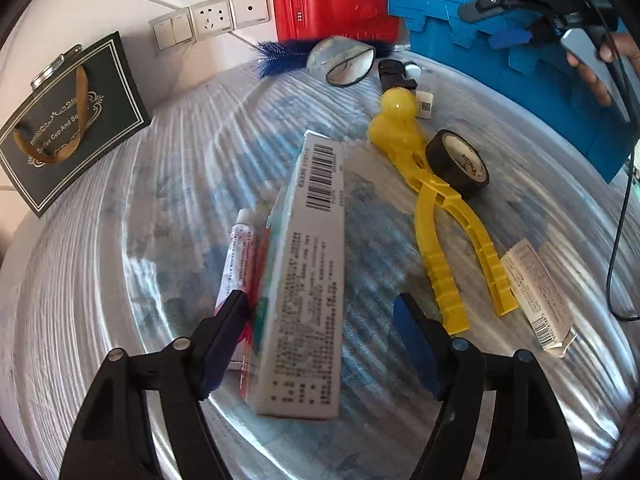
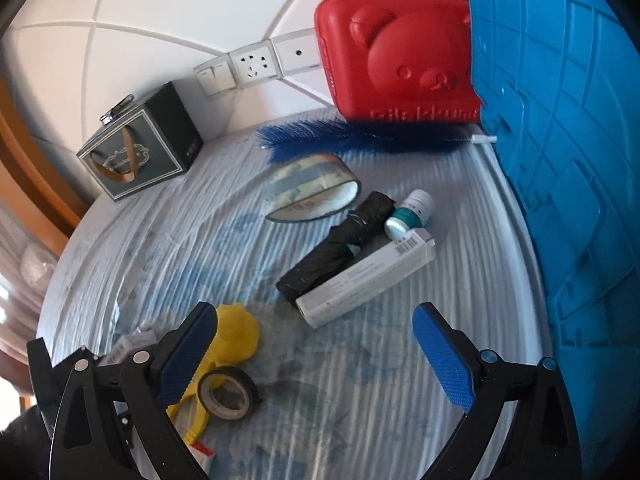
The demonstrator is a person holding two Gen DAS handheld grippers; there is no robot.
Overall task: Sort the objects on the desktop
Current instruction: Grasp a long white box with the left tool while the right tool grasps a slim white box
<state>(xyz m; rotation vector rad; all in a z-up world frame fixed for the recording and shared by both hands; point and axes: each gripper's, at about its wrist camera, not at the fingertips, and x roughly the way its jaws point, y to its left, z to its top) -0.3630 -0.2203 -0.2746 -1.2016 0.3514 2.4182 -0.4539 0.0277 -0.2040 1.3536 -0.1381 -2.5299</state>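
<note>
My left gripper (image 1: 320,344) straddles the box (image 1: 308,280), jaws apart: the left pad seems to touch its side, the right stands clear. Its long axis runs 12 to 6 along my reach. My right gripper (image 2: 320,352) is released, its own carton (image 2: 366,282) at 12 on the tabletop (image 2: 160,240).

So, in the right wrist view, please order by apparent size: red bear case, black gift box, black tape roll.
1. red bear case
2. black gift box
3. black tape roll, though nearness to the camera enlarges it.
</note>
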